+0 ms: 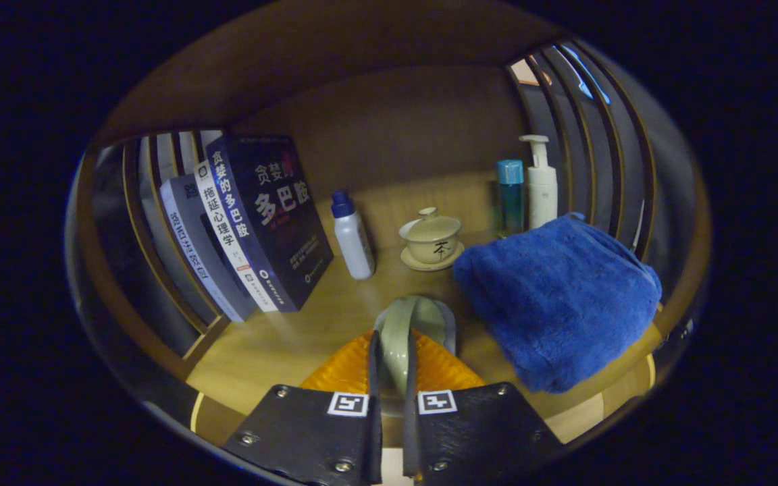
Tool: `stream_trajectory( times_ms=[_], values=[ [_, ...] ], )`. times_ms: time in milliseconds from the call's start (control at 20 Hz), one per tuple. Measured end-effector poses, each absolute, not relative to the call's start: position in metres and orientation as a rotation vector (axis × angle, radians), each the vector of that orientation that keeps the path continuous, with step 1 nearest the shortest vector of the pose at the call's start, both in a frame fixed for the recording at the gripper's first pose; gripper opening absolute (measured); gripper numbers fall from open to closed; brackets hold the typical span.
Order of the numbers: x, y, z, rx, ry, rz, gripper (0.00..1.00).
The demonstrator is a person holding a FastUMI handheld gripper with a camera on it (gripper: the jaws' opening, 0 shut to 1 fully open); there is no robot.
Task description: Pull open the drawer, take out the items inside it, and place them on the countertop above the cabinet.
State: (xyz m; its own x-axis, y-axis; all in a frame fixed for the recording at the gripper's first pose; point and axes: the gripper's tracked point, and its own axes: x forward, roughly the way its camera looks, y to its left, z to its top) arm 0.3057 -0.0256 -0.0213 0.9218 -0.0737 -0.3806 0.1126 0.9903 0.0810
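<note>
Gripper (392, 368): we see the fingers at bottom centre closed on a pale cup (410, 331), pinching its wall.
Cup: held over the countertop (281, 337), mid-frame.
Towel (558, 297): right of centre, blue, folded on the countertop.
Behind: lidded teacup (431, 237), white bottle (352, 236), blue bottle (510, 196), pump bottle (540, 182).
Books (247, 223): upper left, leaning.

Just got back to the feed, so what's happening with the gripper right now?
The hand-held gripper has its jaws closed on the rim of a pale green cup, held just above the wooden countertop. Ahead stand a lidded tea bowl on its saucer and a small white bottle, with books to one side and a folded blue towel to the other.
</note>
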Motion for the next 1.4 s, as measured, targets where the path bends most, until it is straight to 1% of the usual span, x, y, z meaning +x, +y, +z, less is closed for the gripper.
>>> stream_trajectory(
  times_ms=[150,200,250,350,600,700,850,1050,1400],
  values=[
    [0.301,-0.026,-0.016,0.068,0.365,-0.118,0.13],
    [0.298,-0.035,-0.011,0.024,0.339,-0.167,0.14],
    [0.295,-0.038,-0.008,-0.021,0.308,-0.184,0.23],
    [0.282,-0.034,0.002,-0.083,0.251,-0.165,0.4],
    [0.229,-0.019,0.017,-0.191,0.183,-0.164,0.82],
    [0.211,-0.007,0.023,-0.227,0.155,-0.143,0.98],
    [0.169,-0.002,0.03,-0.285,0.137,-0.15,0.98],
    [0.117,0.011,0.029,-0.223,0.125,-0.13,0.98],
    [0.027,0.005,-0.003,-0.138,0.135,-0.127,0.98]
  ],
)
